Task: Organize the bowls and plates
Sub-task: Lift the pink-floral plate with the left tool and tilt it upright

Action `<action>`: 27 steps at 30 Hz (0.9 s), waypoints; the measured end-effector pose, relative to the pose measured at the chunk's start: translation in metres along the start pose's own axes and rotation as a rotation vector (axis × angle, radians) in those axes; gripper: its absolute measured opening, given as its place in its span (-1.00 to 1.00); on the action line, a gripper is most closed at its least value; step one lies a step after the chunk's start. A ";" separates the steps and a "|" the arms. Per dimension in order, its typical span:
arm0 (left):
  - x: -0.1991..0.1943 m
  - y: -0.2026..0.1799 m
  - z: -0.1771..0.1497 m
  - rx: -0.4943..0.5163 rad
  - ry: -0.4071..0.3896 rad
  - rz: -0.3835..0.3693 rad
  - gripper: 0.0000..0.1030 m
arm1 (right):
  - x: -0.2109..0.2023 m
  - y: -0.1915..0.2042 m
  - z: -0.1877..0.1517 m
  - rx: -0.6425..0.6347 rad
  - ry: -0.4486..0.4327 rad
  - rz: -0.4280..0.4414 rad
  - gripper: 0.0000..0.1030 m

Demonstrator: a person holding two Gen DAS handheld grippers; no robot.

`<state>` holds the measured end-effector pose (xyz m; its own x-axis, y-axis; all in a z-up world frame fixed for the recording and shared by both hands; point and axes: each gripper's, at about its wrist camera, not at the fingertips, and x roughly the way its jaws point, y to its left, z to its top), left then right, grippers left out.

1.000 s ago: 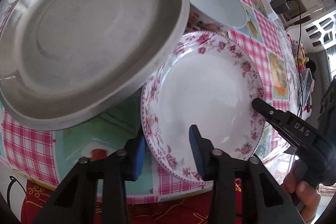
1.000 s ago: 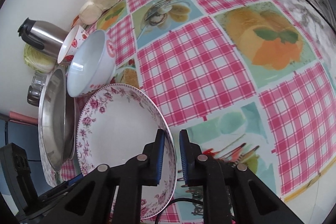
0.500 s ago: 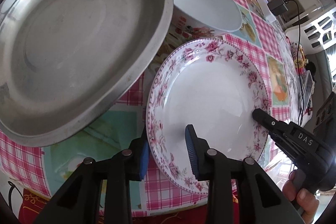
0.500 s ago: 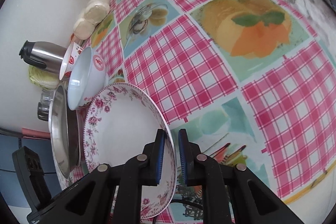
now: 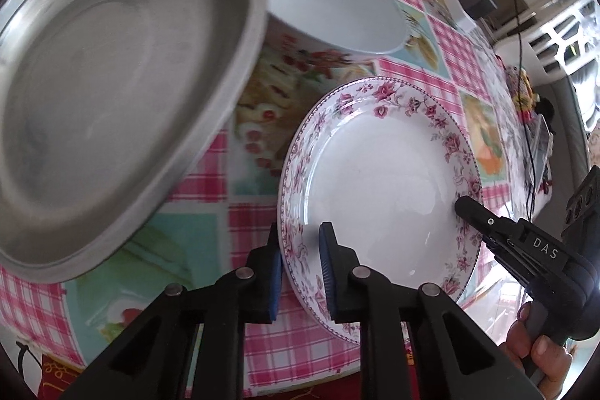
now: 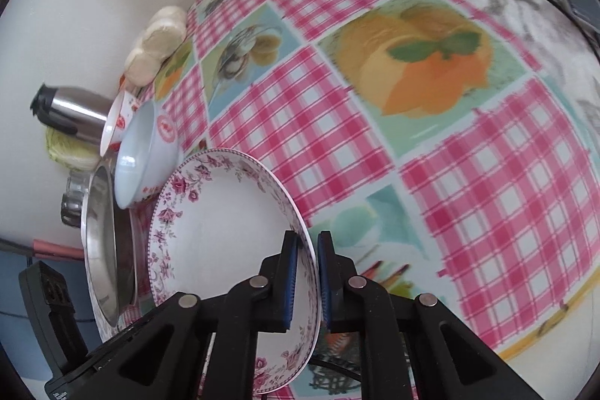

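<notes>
A white plate with a pink floral rim [image 5: 378,182] is held between both grippers above the checked tablecloth. My left gripper [image 5: 300,252] straddles its near-left rim with a gap still showing at the pads. My right gripper [image 6: 307,282] is shut on the opposite rim of the floral plate [image 6: 221,212]; it shows in the left wrist view [image 5: 487,223]. A steel plate [image 5: 105,100] sits to the left. A white bowl with red print [image 5: 330,14] stands behind, also in the right wrist view [image 6: 146,152].
A steel thermos [image 6: 71,111], a small red-and-white cup [image 6: 120,119] and a stack of round cakes [image 6: 157,44] stand at the table's far side by the wall. A power adapter and cable [image 5: 480,0] lie past the table's right edge.
The floral plate has moved right, away from the steel plate, with both grippers. The left gripper's jaws have narrowed around the plate's rim.
</notes>
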<state>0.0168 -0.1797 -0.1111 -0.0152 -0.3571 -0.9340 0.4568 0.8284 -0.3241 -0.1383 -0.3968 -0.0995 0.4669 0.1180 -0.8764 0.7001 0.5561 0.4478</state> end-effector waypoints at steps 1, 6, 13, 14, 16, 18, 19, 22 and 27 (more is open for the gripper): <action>0.000 -0.002 0.001 0.013 -0.001 -0.005 -0.65 | -0.002 -0.003 0.000 0.005 -0.006 0.003 -0.77; -0.007 -0.019 -0.002 0.054 -0.033 -0.013 -0.65 | -0.016 -0.010 -0.002 0.016 -0.048 0.020 -0.77; -0.018 -0.035 0.002 0.111 -0.087 -0.011 -0.65 | -0.035 -0.006 -0.003 -0.015 -0.098 0.021 -0.77; -0.019 -0.036 0.003 0.112 -0.090 -0.016 -0.65 | -0.037 -0.005 -0.002 -0.015 -0.104 0.020 -0.77; -0.020 -0.040 0.005 0.122 -0.099 -0.019 -0.65 | -0.040 -0.003 -0.002 -0.019 -0.113 0.010 -0.76; -0.021 -0.042 0.005 0.130 -0.107 -0.020 -0.65 | -0.044 -0.003 -0.002 -0.025 -0.120 0.008 -0.76; -0.023 -0.043 0.006 0.133 -0.114 -0.023 -0.65 | -0.045 -0.003 -0.002 -0.025 -0.123 0.009 -0.76; -0.034 -0.045 0.008 0.144 -0.143 -0.045 -0.65 | -0.052 0.000 0.000 -0.029 -0.134 0.003 -0.76; -0.059 -0.053 0.014 0.153 -0.214 -0.099 -0.65 | -0.075 0.014 0.006 -0.068 -0.196 -0.006 -0.76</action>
<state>0.0062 -0.2084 -0.0371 0.1148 -0.5296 -0.8405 0.5920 0.7159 -0.3702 -0.1602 -0.4025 -0.0264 0.5635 -0.0446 -0.8249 0.6684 0.6115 0.4236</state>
